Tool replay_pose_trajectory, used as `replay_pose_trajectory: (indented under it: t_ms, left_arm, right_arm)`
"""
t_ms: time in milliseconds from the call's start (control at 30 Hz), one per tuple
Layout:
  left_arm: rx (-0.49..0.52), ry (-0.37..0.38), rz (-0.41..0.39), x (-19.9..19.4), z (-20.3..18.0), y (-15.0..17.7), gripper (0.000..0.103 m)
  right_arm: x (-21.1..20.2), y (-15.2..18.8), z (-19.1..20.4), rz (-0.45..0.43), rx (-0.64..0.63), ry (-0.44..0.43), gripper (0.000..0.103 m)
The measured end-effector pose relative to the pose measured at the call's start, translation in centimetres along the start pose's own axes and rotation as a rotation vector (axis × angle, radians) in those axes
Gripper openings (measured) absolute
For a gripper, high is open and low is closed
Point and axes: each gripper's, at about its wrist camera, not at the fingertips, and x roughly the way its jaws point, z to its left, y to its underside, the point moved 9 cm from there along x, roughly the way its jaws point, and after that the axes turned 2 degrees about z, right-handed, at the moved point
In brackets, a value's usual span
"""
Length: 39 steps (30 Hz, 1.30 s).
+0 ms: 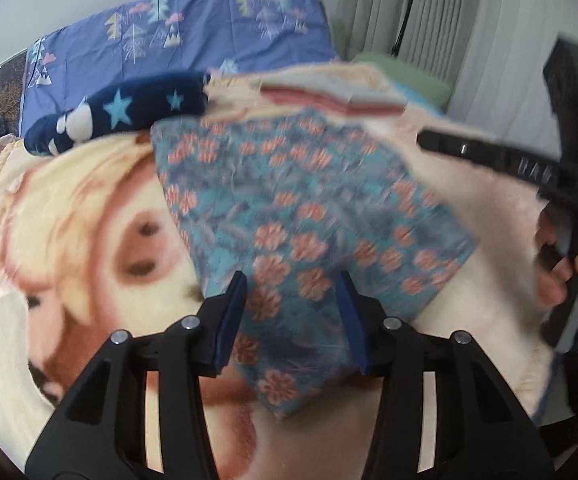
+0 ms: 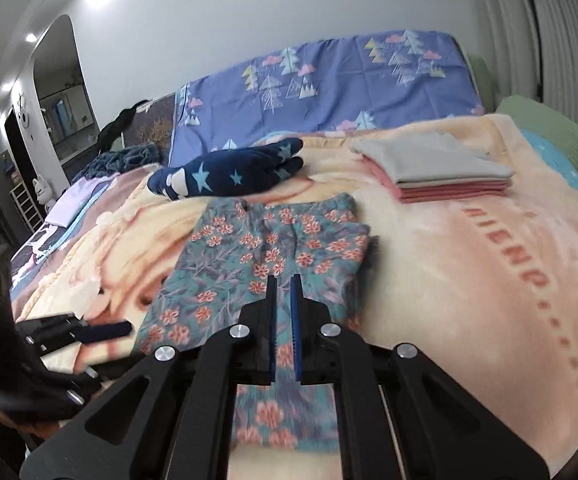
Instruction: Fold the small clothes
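Note:
A teal floral garment lies flat on the peach printed blanket, partly folded. In the left wrist view my left gripper is open, hovering over the garment's near corner; its pads do not press the cloth. In the right wrist view the left gripper sits beside the garment's near left corner. My right gripper is shut, held above the garment's near half with nothing seen pinched. From the left wrist view the right gripper hangs to the right of the garment, a hand on its handle.
A navy star-print garment lies behind the floral one. A stack of folded grey and pink clothes sits at the back right. A blue tree-print bedsheet stands against the wall, curtains to the right.

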Motion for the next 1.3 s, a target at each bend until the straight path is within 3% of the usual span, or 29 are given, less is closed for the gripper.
replay_pose_trajectory:
  t_ms: [67,167,200,233,267,400,467,533,633,700,767,867,967,1067,1133,1300]
  left_arm:
    - [0.023,-0.032,0.032,1.5,0.1,1.1,0.048]
    - [0.052,-0.018,0.015,1.3,-0.5,1.4,0.049]
    - [0.052,-0.014,0.017,1.3,-0.5,1.5,0.049]
    - [0.042,-0.003,0.019,1.3,-0.4,1.6,0.050]
    - [0.030,0.008,0.019,1.3,-0.3,1.5,0.051]
    - [-0.031,0.079,-0.003,0.0,0.0,0.9,0.053]
    - [-0.044,0.089,-0.044,-1.0,0.5,-0.5,0.053]
    - [-0.021,0.032,-0.086,-1.6,1.6,-2.6,0.055]
    - [-0.023,-0.036,-0.074,0.2,4.2,-5.5,0.058]
    - [-0.063,-0.079,-0.010,3.1,6.4,-5.8,0.061]
    - [-0.104,-0.065,0.071,6.1,7.7,-4.9,0.070]
    - [-0.177,0.007,0.045,7.0,8.4,-4.4,0.072]
    - [-0.179,0.020,0.039,6.6,8.4,-4.4,0.072]
    - [-0.181,0.025,0.031,6.4,8.5,-4.3,0.072]
    - [-0.183,0.029,0.028,6.4,8.4,-4.2,0.071]
    - [-0.177,0.035,0.030,6.0,8.1,-4.4,0.071]
  right_arm:
    - [3.7,2.8,-2.6,0.136,-0.007,0.162,0.005]
    - [3.8,3.9,-3.4,0.133,0.000,0.165,0.005]
    - [3.5,3.7,-3.3,0.138,-0.022,0.192,0.007]
    - [3.1,3.3,-3.3,0.136,-0.044,0.232,0.023]
    - [2.7,2.8,-3.1,0.128,-0.056,0.239,0.024]
    - [1.4,0.2,-2.8,0.103,-0.024,0.136,0.024]
    - [1.5,-1.9,-2.9,0.085,-0.039,0.132,0.024]
    - [2.5,-4.1,-2.7,0.071,-0.058,0.131,0.024]
    - [4.8,-5.6,-2.1,0.093,-0.039,0.081,0.024]
    - [7.2,-4.8,-2.8,0.158,-0.043,0.117,0.024]
    - [10.0,-2.5,-4.8,0.240,-0.018,0.184,0.024]
    - [9.7,-2.2,-5.7,0.205,0.027,0.126,0.025]
    - [8.0,-2.9,-5.7,0.178,0.024,0.129,0.036]
    - [6.1,-2.9,-5.9,0.156,0.049,0.080,0.039]
    - [5.2,-2.4,-6.3,0.157,0.077,0.043,0.046]
    - [4.1,-0.4,-6.6,0.200,0.178,-0.132,0.049]
